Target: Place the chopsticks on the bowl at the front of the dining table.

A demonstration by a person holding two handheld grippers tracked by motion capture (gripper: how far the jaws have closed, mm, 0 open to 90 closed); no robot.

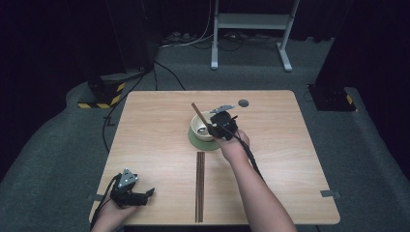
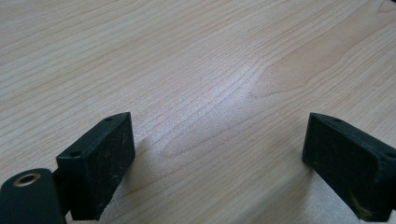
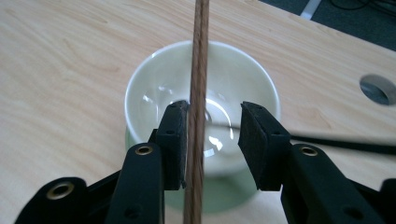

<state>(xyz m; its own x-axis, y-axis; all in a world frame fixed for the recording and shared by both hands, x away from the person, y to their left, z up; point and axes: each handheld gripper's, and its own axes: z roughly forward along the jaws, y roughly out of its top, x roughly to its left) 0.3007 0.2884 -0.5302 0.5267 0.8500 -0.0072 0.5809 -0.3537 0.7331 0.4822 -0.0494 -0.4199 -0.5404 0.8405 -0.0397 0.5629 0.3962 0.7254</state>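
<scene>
A pale bowl (image 1: 200, 123) (image 3: 154, 79) stands on a green saucer (image 1: 195, 140) (image 3: 224, 192) near the table's middle. One brown chopstick (image 1: 197, 111) (image 3: 201, 56) slants up out of the bowl toward the far left. My right gripper (image 1: 212, 127) (image 3: 214, 108) hovers over the bowl, open. The chopstick touches its left pad (image 3: 173, 140), and a gap separates it from the other pad. A pair of chopsticks (image 1: 199, 186) lies side by side on the table in front of the bowl. At the near left corner my left gripper (image 1: 149, 193) (image 2: 217, 126) rests open over bare wood.
The wooden table (image 1: 290, 159) has a round cable hole (image 1: 243, 103) (image 3: 377, 88) behind the bowl. A black cable (image 3: 341, 143) trails right of the right gripper. On the floor beyond the table are a white stand frame (image 1: 251, 21) and yellow-black striped bases (image 1: 104, 94).
</scene>
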